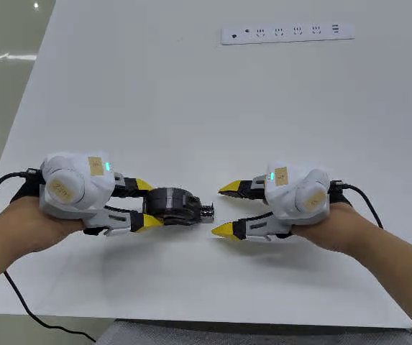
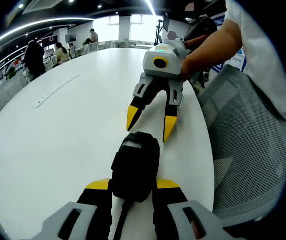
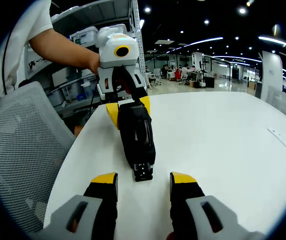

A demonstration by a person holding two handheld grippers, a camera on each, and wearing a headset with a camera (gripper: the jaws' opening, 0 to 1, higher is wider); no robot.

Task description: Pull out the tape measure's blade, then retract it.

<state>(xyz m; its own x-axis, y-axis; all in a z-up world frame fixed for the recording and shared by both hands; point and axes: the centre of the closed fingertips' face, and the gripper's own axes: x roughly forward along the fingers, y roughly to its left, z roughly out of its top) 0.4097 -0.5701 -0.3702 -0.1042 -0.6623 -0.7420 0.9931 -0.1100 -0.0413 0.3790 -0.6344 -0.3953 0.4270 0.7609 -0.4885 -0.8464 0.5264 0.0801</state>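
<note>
left gripper (image 1: 145,203) clenched on black rigid plastic tape measure (image 1: 173,207) | right gripper (image 1: 226,210) released | grasp small metal end hook (image 1: 206,211); blade likely springy

light: bright, overhead | shadows: soft | focus: sharp | edges: fisheye-warped

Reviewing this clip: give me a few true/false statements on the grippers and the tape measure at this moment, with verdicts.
1. The left gripper is shut on the tape measure. True.
2. The right gripper has clamped the blade's end. False: its jaws stand open, just short of the hook.
3. The blade is drawn far out across the table. False: just the hook sticks out of the case.
4. A power strip lies on the table beyond both grippers. True.
</note>
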